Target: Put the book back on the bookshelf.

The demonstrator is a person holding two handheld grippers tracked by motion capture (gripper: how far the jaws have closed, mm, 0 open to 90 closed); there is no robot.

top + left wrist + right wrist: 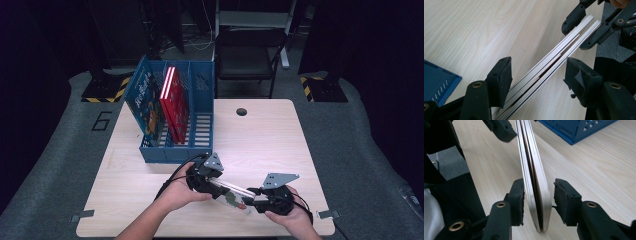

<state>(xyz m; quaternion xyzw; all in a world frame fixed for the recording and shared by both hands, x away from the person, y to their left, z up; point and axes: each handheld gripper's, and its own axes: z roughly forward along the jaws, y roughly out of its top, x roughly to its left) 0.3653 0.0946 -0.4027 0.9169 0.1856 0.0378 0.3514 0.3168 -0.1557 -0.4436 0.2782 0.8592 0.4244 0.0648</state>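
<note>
The book [231,194], held on edge above the table [260,145] near-right of the blue rack [172,117], spans lengthwise between both tools: the left gripper [537,80] stands spread around one end, the right gripper [538,201] spread and unclamped around the other.

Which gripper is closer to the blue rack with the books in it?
Left. The left gripper sits just in front of the blue rack; the right gripper is farther off, near the table's front edge.
</note>
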